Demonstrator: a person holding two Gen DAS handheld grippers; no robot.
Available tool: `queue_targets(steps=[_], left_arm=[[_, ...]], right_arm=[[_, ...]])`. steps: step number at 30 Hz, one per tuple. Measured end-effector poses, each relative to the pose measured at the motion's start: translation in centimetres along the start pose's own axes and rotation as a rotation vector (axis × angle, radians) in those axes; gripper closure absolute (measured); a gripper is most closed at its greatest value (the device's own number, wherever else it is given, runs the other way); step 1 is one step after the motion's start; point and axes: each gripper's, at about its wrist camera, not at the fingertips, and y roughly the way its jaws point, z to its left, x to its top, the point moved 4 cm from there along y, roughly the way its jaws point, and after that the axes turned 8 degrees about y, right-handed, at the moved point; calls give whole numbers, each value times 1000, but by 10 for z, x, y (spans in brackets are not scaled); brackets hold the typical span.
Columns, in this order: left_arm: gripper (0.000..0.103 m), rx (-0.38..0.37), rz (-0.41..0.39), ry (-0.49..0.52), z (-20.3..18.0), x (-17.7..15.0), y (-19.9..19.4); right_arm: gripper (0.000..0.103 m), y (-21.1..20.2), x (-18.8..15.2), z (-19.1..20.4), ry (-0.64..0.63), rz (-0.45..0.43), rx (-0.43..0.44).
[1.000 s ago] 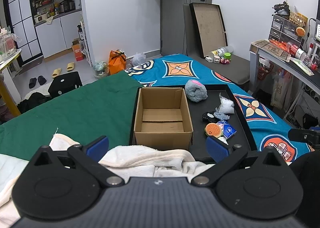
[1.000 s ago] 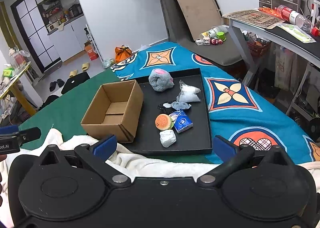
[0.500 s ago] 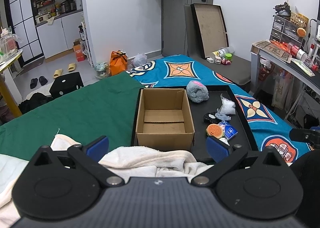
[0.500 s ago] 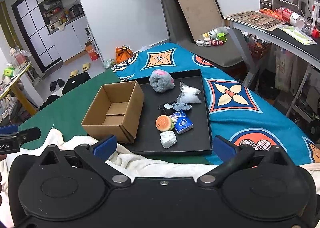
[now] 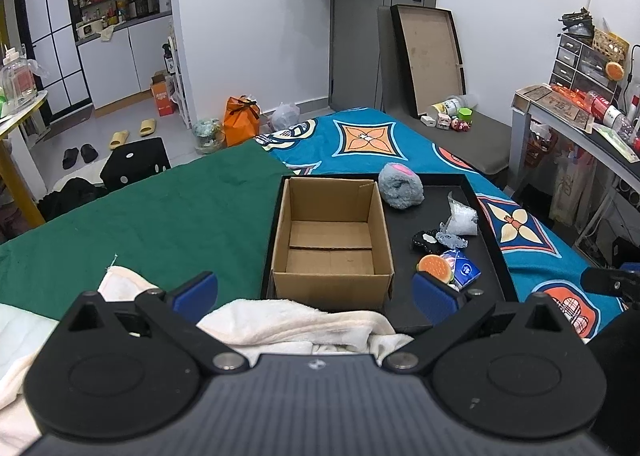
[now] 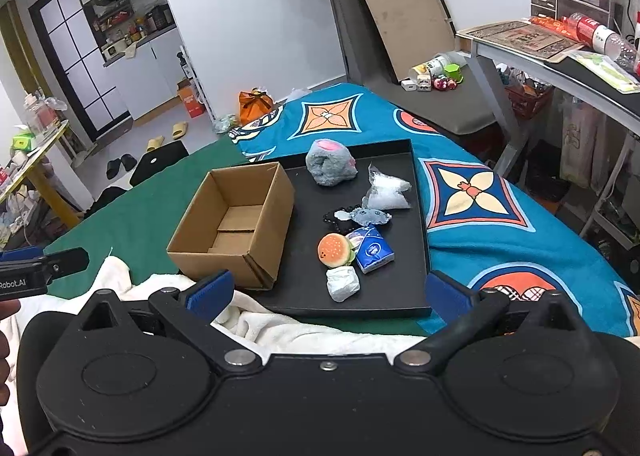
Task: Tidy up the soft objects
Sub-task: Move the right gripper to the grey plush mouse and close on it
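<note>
Both claws, left claw [image 5: 314, 290] and right claw [image 6: 328, 292], have eased slightly closer to the tray [image 6: 420, 215], spread wide and empty; soft toys like the burger [image 6: 335, 250] lie beside the empty box [image 6: 236, 223], unsorted.

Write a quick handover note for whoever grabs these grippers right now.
Left gripper: open, empty. Right gripper: open, empty. Both hang over the white towel, short of the black tray.
Cardboard box sits on the tray's left side, empty.
Beside it lie the grey plush, clear bag, burger toy, tissue pack and white wad.
Nothing is boxed yet; all are left.
</note>
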Motion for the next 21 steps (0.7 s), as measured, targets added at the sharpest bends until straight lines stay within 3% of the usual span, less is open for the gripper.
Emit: queue_targets(steps=[21], left_arm=[[0, 54, 50, 9, 3, 17, 63]], right_arm=[[0, 58, 17, -33, 43, 27, -11]])
